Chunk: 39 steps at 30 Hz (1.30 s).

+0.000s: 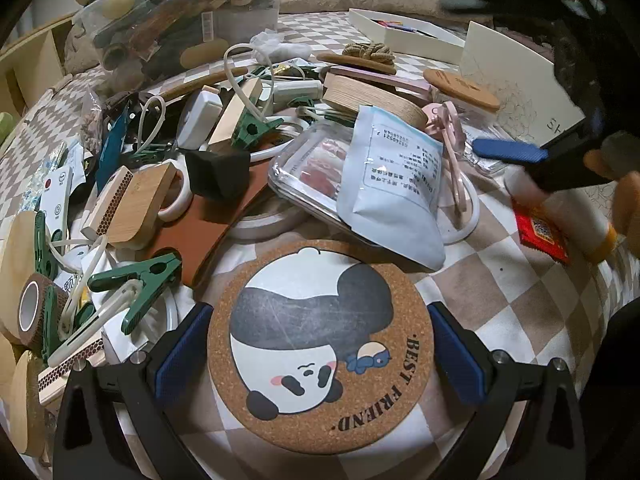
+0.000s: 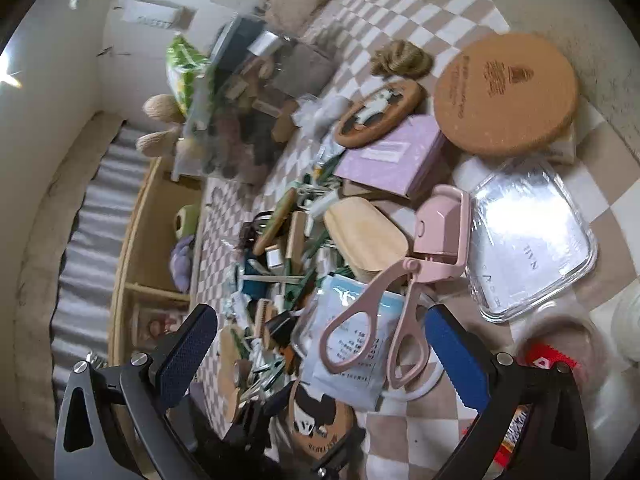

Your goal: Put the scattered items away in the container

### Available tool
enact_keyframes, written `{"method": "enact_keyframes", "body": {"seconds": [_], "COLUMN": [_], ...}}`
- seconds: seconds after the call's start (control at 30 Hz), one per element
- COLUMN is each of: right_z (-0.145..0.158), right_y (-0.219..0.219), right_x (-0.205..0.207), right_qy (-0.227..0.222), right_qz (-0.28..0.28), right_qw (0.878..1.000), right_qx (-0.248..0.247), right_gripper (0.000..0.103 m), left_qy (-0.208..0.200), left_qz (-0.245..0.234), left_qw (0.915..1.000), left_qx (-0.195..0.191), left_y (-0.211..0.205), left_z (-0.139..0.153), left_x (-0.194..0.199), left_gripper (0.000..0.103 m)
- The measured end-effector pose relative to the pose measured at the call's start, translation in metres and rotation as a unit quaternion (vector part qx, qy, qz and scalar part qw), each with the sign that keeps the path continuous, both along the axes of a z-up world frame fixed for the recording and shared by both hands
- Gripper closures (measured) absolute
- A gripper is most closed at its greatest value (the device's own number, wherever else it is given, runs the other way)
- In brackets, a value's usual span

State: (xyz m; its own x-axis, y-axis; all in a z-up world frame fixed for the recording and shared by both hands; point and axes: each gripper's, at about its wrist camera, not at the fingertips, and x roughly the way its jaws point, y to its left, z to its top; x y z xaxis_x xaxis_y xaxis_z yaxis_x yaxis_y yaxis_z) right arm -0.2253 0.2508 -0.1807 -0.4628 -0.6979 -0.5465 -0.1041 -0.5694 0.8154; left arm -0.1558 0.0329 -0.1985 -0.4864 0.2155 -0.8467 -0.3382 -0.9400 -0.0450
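Note:
A round cork coaster [image 1: 320, 344] with a panda and "BEST FRIEND" lies on the checked cloth. My left gripper [image 1: 320, 320] is open, with a blue pad close against each side of it. Behind it a heap of clips, matchboxes, tape and wooden pieces spreads across the cloth. A clear plastic bin [image 1: 180, 12] full of items stands at the back left. My right gripper [image 2: 320, 320] is open above pink scissor-like tongs [image 2: 400, 292] and a pale blue sachet [image 2: 352, 356]. In the left wrist view its blurred blue pad [image 1: 508, 153] shows at the right.
A glass dish [image 1: 304, 172] sits under the sachet [image 1: 392, 184], and a glass lid [image 2: 528, 240] lies to the right. Nearby are a plain cork mat [image 2: 504, 92], a lilac box [image 2: 392, 156], a red packet [image 1: 540, 232] and a white box [image 1: 404, 30]. A wooden shelf [image 2: 132, 248] borders the left.

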Motion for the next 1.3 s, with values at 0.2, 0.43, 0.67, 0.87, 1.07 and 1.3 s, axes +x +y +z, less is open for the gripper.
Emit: {"method": "enact_keyframes", "body": {"seconds": [0.2, 0.43, 0.67, 0.87, 1.07, 1.3], "right_z": [-0.007, -0.007, -0.008, -0.011, -0.01, -0.013], "right_y": [-0.003, -0.007, -0.021, -0.009, -0.015, -0.027], "right_x": [-0.007, -0.007, -0.012, -0.013, -0.013, -0.003], "right_qy": [0.017, 0.012, 0.006, 0.0, -0.004, -0.007], "right_qz": [-0.001, 0.025, 0.055, 0.051, 0.064, 0.074], "right_qw": [0.999, 0.999, 0.994, 0.997, 0.997, 0.994], "right_qx": [0.047, 0.022, 0.092, 0.057, 0.053, 0.086], "right_gripper": [0.0, 0.0, 0.0, 0.0, 0.007, 0.02], "left_qy": [0.002, 0.004, 0.016, 0.026, 0.029, 0.031], "left_qz": [0.0, 0.001, 0.008, 0.012, 0.013, 0.013], "left_qw": [1.0, 1.0, 0.9997, 0.9995, 0.9994, 0.9994], "left_qx": [-0.001, -0.001, 0.016, 0.016, 0.011, 0.008], "left_y": [-0.001, 0.0, -0.004, -0.003, -0.001, 0.0], "left_z": [0.0, 0.0, 0.001, 0.001, 0.0, 0.0], "left_x": [0.0, 0.001, 0.0, 0.001, 0.001, 0.002], "left_gripper": [0.0, 0.0, 0.0, 0.0, 0.0, 0.0]}}
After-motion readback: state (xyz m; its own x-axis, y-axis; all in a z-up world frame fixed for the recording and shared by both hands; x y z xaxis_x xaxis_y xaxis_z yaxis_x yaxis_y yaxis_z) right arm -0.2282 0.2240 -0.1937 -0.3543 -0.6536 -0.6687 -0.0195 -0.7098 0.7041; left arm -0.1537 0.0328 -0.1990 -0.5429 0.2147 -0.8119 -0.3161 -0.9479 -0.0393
